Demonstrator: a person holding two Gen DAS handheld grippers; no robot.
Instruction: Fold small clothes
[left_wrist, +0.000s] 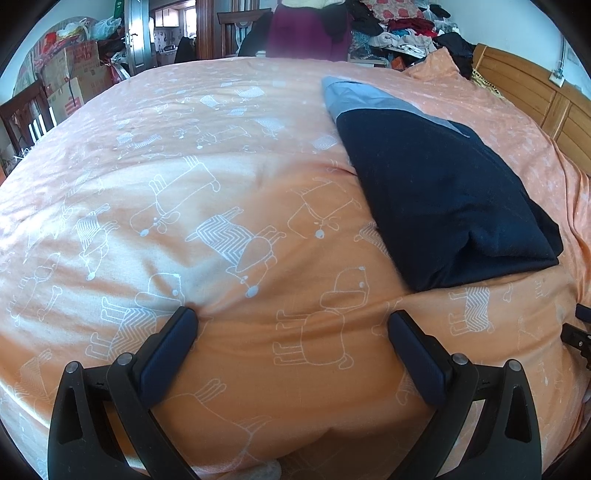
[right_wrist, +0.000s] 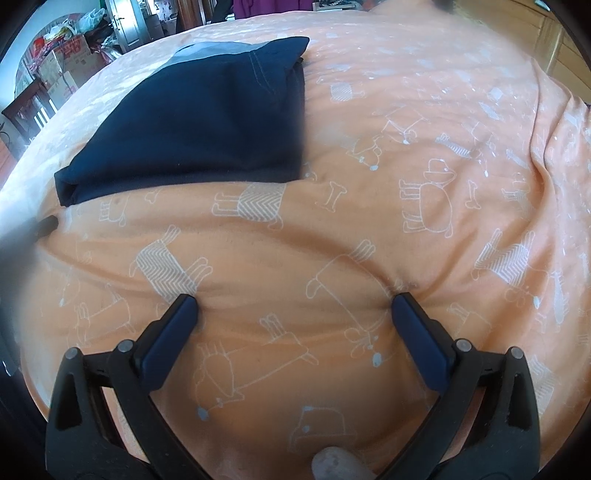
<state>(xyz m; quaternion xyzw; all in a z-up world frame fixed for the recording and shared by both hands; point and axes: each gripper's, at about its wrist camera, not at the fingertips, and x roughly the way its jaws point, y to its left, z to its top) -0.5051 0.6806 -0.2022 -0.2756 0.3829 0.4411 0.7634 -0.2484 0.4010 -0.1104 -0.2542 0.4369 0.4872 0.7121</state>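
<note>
Flat, folded navy garment (left_wrist: 447, 199), long axis toward headboard (left_wrist: 535, 99)

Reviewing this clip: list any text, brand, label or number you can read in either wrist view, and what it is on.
None can be read.
Cardboard boxes: red printing, too small and blurred to read.
Folded navy garment: no label or print showing.
Orange bedspread: only white dog and bone drawings, no words.

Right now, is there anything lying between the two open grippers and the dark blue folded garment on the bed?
Nothing visible. Between the left gripper, the right gripper and the folded garment lies only the bare orange bedcover.
</note>
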